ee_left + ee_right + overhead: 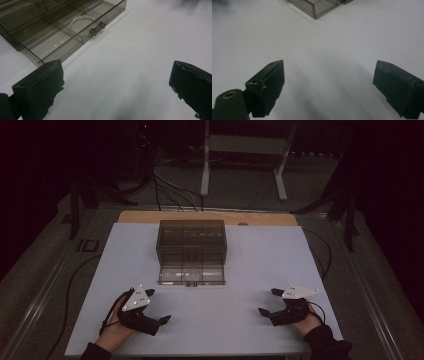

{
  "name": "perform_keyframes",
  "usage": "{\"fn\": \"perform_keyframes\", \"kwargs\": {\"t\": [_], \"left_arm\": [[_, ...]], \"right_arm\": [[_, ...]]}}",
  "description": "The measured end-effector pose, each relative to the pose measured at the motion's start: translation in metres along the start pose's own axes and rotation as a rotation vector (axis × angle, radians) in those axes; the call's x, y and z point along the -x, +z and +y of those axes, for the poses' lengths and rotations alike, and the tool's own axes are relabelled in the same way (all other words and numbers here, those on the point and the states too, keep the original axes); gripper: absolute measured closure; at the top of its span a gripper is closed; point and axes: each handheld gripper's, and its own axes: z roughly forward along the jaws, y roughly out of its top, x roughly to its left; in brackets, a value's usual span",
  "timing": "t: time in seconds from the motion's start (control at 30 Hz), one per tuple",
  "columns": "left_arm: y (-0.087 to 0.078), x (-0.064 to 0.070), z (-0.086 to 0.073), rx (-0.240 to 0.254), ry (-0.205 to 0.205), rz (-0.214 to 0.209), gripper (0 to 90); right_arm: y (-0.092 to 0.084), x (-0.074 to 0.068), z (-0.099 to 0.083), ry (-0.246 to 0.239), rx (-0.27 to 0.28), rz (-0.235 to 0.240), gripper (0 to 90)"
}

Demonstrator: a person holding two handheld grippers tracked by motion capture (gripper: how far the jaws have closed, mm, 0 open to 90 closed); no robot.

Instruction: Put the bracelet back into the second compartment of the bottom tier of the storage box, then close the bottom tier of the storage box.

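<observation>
Two tools rest low over the white counter (250,270), one in each hand, both with jaws spread wide and nothing between them. Ahead of the left tool (156,306) and off to its right stands a smoky clear drawer box (191,240), its bottom drawer (191,275) pulled out toward the person. In the left gripper view that drawer lies just beyond the tool's left jaw, divided into compartments, with a pale bead bracelet (80,20) lying in the compartment behind the drawer's small handle (97,28). The right tool (269,302) sits well apart from the box, which stands ahead of it and to its left; in the right gripper view (328,86) one corner of the drawer shows far beyond the jaws.
</observation>
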Motion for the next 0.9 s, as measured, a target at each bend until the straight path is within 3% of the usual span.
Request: {"fn": "perform_keyframes", "kwargs": {"t": [0.9], "left_arm": [[-0.0028, 0.0009, 0.0027, 0.012, 0.007, -0.004, 0.0]], "right_arm": [[-0.0006, -0.0015, 0.0024, -0.003, 0.006, 0.006, 10.6]]}}
